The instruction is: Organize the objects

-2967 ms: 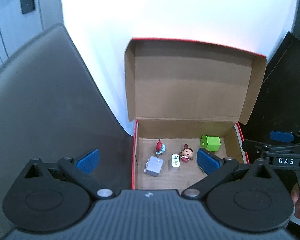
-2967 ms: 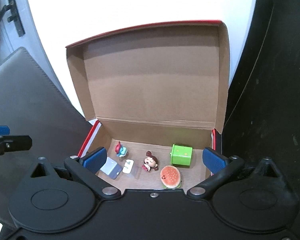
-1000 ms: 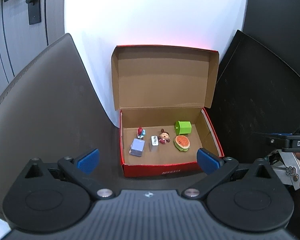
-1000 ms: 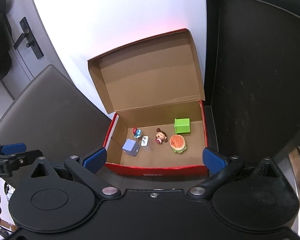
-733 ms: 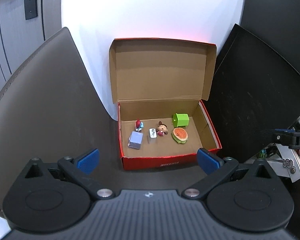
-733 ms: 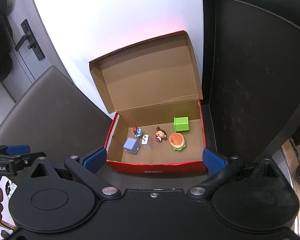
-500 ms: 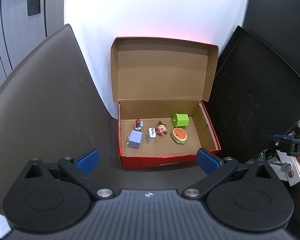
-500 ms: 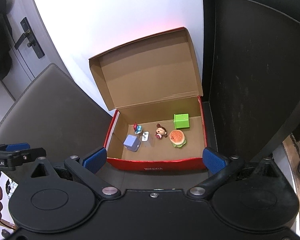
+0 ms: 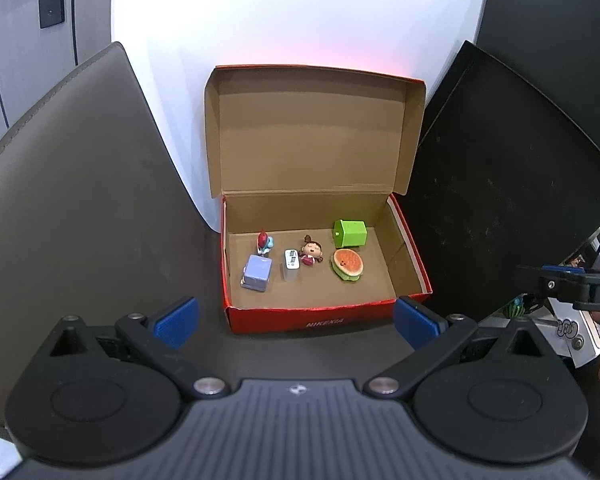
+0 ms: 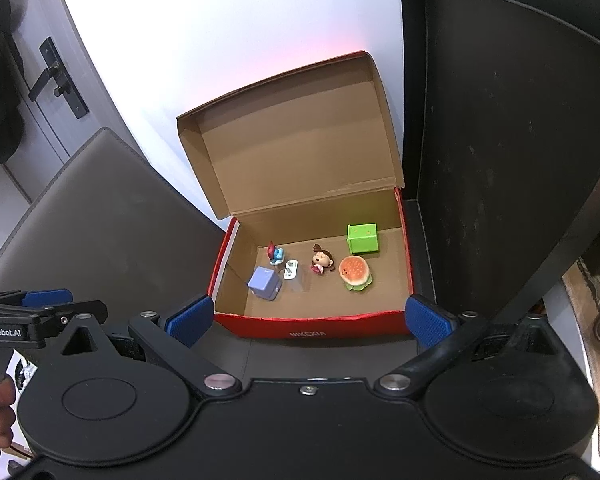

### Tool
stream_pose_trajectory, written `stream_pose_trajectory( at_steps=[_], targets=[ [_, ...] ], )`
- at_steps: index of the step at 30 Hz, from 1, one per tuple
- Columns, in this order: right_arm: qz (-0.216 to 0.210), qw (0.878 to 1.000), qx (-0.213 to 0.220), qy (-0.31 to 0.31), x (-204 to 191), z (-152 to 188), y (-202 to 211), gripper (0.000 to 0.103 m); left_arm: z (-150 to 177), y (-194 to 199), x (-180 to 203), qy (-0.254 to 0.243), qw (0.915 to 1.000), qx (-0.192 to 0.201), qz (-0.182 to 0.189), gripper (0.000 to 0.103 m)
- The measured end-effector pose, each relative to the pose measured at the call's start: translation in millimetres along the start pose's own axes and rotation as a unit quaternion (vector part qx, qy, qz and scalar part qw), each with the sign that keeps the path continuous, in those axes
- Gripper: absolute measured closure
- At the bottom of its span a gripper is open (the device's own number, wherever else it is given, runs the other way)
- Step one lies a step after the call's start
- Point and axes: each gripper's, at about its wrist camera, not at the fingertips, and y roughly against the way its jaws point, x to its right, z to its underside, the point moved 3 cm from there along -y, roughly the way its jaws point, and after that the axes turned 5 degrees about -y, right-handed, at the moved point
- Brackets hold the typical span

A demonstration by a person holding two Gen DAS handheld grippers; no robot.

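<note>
A red cardboard box (image 9: 324,318) (image 10: 308,332) stands with its lid up on a dark surface. Inside lie a purple cube (image 9: 256,278) (image 10: 265,282), a small blue-and-red figure (image 9: 265,242) (image 10: 276,255), a little white piece (image 9: 291,266) (image 10: 291,269), a doll figure (image 9: 312,250) (image 10: 322,261), a burger toy (image 9: 347,264) (image 10: 355,273) and a green cube (image 9: 350,233) (image 10: 363,238). My left gripper (image 9: 296,320) is open and empty, in front of the box. My right gripper (image 10: 310,314) is also open and empty, just short of the box's front wall.
A grey chair back (image 9: 72,184) (image 10: 84,232) rises left of the box and a black panel (image 9: 512,184) (image 10: 500,140) stands on its right. A white wall (image 9: 292,12) is behind. A door with a handle (image 10: 58,80) sits far left.
Both grippers have pulled back and up from the box, which now looks smaller and farther. They stay open; the toys inside have not moved.
</note>
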Motion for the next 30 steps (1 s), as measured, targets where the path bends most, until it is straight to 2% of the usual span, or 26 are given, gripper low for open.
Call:
stream_pose_trajectory(
  at_steps=[30],
  targets=[
    [0.004,1.000,-0.004,-0.001,0.2,5.8,-1.5,0.000,3.3,3.1,2.4,0.000,1.0000,0.000,0.009,0.000]
  ],
)
